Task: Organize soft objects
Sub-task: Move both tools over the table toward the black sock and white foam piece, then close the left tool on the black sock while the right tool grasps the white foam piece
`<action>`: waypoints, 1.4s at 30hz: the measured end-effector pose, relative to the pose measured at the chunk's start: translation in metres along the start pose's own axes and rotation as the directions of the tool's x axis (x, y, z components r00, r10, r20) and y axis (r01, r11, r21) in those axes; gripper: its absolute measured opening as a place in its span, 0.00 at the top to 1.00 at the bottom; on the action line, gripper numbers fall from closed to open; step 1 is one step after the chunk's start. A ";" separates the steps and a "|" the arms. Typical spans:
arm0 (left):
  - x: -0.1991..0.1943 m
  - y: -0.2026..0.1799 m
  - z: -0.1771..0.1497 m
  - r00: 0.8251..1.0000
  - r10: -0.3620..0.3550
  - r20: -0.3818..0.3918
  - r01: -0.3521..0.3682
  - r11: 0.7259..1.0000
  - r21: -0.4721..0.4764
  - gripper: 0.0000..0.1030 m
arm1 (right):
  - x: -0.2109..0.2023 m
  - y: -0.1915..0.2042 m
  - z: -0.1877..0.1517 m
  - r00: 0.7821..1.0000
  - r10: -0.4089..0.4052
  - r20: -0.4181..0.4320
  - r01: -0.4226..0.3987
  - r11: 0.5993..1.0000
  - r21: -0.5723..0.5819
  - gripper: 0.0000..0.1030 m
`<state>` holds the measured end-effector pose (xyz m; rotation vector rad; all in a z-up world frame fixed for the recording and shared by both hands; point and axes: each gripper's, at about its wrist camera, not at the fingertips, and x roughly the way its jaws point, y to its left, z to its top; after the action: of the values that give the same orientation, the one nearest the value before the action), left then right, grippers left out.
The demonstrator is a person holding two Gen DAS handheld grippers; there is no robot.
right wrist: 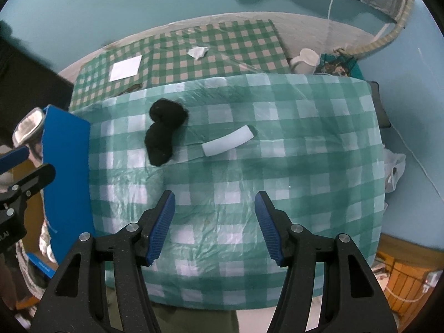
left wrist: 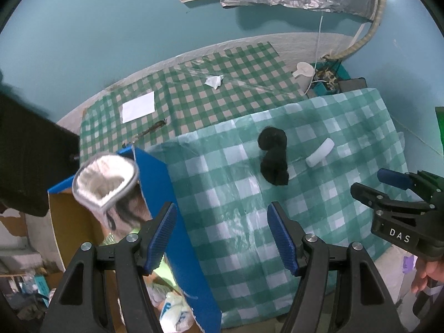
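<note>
Your right gripper [right wrist: 213, 222] is gaping wide, holding nothing, over bare checked cloth [right wrist: 305, 166]. The black sock bundle [right wrist: 163, 130] is lying ahead-left of it. Your left gripper [left wrist: 222, 236] is hanging wide apart and empty beside the blue box flap [left wrist: 166, 194]

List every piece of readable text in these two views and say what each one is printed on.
"DAS": white letters on the black body of the right gripper, seen in the left wrist view.
"LAI": partly cut-off white letters on the body of the left gripper, seen at the edge of the right wrist view; the start is out of frame.
Blue print on the white plastic bag in the box: too blurred to read.
White paper sheet: blank.
</note>
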<state>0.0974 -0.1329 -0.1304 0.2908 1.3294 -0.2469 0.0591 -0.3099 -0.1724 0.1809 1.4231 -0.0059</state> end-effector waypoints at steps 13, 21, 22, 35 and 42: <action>0.041 -0.021 0.029 0.996 0.001 -0.087 0.001 1.000 0.023 0.30 | 0.031 -0.040 0.021 0.999 -0.005 -0.042 0.009 0.994 0.106 0.42; 0.079 -0.037 0.044 0.991 0.023 -0.129 -0.018 0.999 0.038 0.30 | 0.056 -0.058 0.034 0.997 0.037 -0.072 -0.023 0.983 0.183 0.42; 0.084 -0.038 0.045 0.990 0.031 -0.134 -0.026 0.999 0.041 0.30 | 0.060 -0.058 0.035 0.996 0.038 -0.075 -0.024 0.983 0.183 0.42; 0.123 -0.035 0.058 0.985 0.048 -0.164 -0.049 0.999 -0.003 0.30 | 0.095 -0.051 0.058 0.990 0.061 -0.124 -0.031 0.972 0.232 0.42; 0.131 -0.034 0.061 0.983 0.068 -0.171 -0.068 0.998 0.012 0.30 | 0.109 -0.042 0.065 0.989 0.014 -0.146 0.022 0.971 0.237 0.41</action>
<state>0.1706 -0.1876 -0.2478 0.3683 1.4864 -0.1709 0.1340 -0.3484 -0.2757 0.3829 1.5687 -0.1704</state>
